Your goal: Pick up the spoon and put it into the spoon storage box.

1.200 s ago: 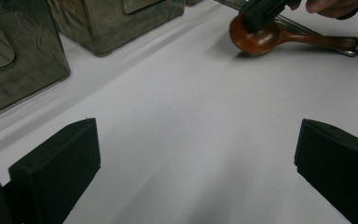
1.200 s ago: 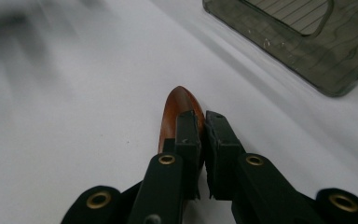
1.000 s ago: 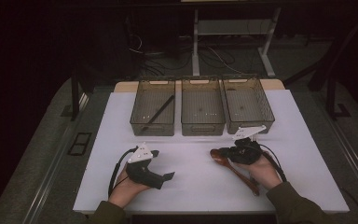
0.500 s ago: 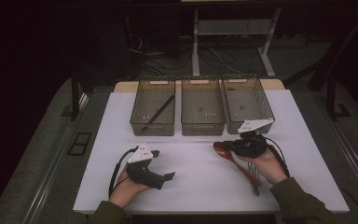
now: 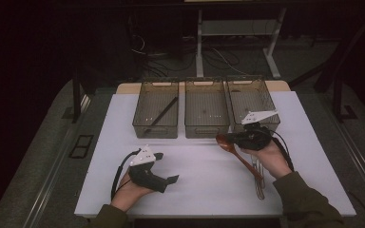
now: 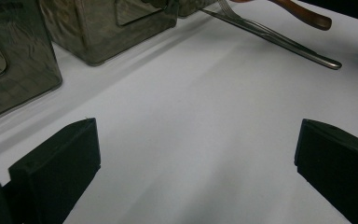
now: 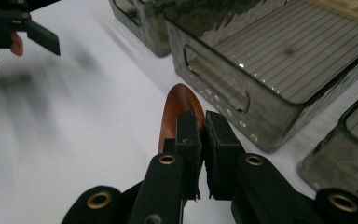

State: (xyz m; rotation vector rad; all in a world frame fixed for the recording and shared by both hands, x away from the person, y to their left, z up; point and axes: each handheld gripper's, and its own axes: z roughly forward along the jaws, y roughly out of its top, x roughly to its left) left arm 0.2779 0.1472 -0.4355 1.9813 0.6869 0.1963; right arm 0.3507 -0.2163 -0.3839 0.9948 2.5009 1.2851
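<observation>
The work in hand looks like sorting cutlery into the three smoked-plastic bins at the far side of the bench (image 5: 123,142), and it appears to be partway through. The left bin (image 5: 156,114) already holds a dark, slim utensil lying on the slant; the middle bin (image 5: 206,111) and the right bin (image 5: 252,102) look empty as far as can be told. The right gripper (image 5: 237,138) has its jaws drawn in narrow, clamped on a brown wooden spoon (image 5: 228,145) near the neck just behind the bowl. In the right gripper view the bowl (image 7: 179,105) stands out beyond the jaw tips, close to the front wall of the middle bin, with its handle trailing back toward the person. The spoon seems lifted clear of the bench, though how far is hard to judge. A metal fork (image 5: 258,180) lies on the bench under the right hand, just beside the spoon handle, untouched by either gripper. The left gripper (image 5: 168,180) rests low at the near left, well apart from the bins; its jaws stand wide with only bare bench between them, holding nothing. Judging from this, the spoon has yet to go into a bin, and the fork remains to be picked up after it.
</observation>
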